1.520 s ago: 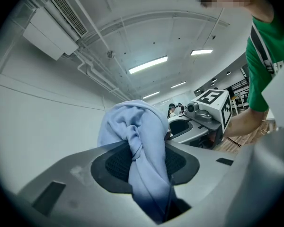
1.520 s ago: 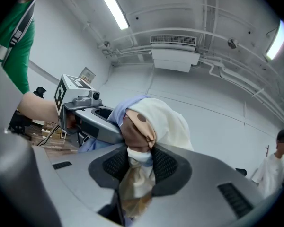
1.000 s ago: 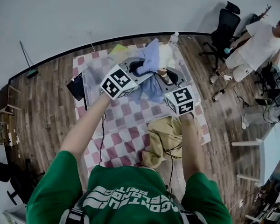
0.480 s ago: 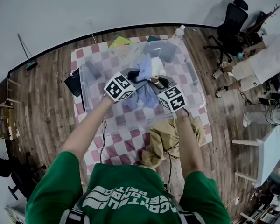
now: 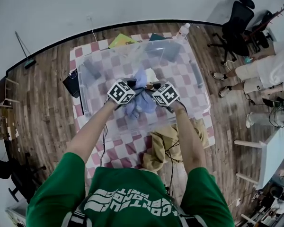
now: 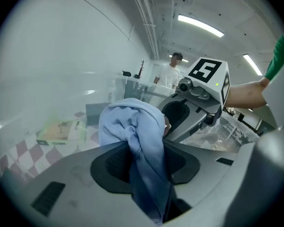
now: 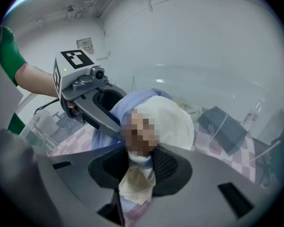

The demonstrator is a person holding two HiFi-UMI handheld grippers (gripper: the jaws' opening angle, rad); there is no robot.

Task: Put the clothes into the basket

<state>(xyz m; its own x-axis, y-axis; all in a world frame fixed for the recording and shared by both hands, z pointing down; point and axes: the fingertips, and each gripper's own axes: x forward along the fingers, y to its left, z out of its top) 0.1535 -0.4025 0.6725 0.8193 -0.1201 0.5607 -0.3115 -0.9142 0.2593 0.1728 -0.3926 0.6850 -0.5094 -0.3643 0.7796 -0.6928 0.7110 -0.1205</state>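
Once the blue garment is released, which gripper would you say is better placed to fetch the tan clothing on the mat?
Right, probably. The tan clothing lies outside the clear basket, just below the right forearm, nearer the right gripper than the left gripper. Both clamp the blue garment.

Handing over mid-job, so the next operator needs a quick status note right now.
Left hand-held gripper: shut on the blue garment.
Right hand-held gripper: shut on the same garment's white part.
The garment hangs low in the clear basket, not released.
Tan garment lies on the checkered mat, outside the basket.
To do: let go, then fetch the tan garment.
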